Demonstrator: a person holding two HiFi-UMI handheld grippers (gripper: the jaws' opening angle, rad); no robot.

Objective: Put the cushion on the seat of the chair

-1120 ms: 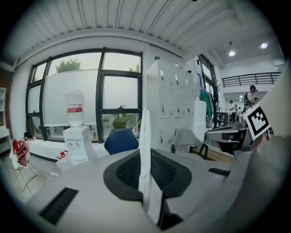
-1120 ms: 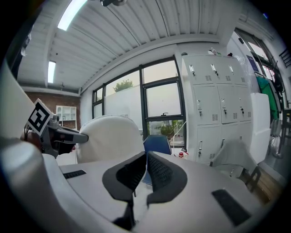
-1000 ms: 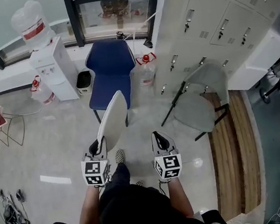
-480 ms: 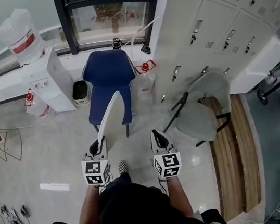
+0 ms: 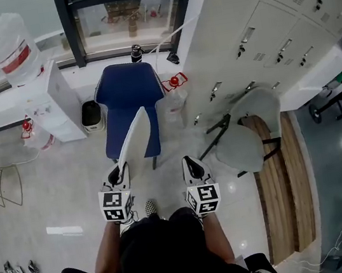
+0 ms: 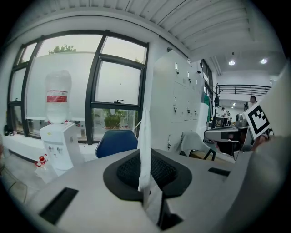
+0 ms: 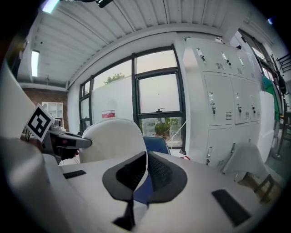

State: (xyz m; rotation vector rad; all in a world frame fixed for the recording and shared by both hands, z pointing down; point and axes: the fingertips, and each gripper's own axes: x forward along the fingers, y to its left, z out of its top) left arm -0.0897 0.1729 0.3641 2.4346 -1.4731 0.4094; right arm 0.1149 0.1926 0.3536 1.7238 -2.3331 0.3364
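Observation:
A thin white cushion [image 5: 134,138] stands on edge, and my left gripper [image 5: 120,171] is shut on its near rim. In the left gripper view the cushion's edge [image 6: 144,145] rises as a narrow white strip from between the pads of the left gripper [image 6: 144,176]. The blue chair [image 5: 124,98] stands straight ahead under the window, its seat bare; it shows behind the cushion [image 6: 116,142]. My right gripper [image 5: 188,161] is level with the left one, shut and empty. In its own view the right gripper [image 7: 146,160] has the cushion [image 7: 113,139] to its left and the blue chair [image 7: 158,144] beyond.
A water dispenser [image 5: 47,104] with a bottle on top stands left of the chair, with a small bin [image 5: 91,115] between them. White lockers [image 5: 270,33] run along the right. A white chair [image 5: 248,133] stands by a wooden platform [image 5: 289,191].
The whole view has moved forward: the blue chair is closer to both grippers than before. The cushion stays gripped in the left gripper, and the right stays shut.

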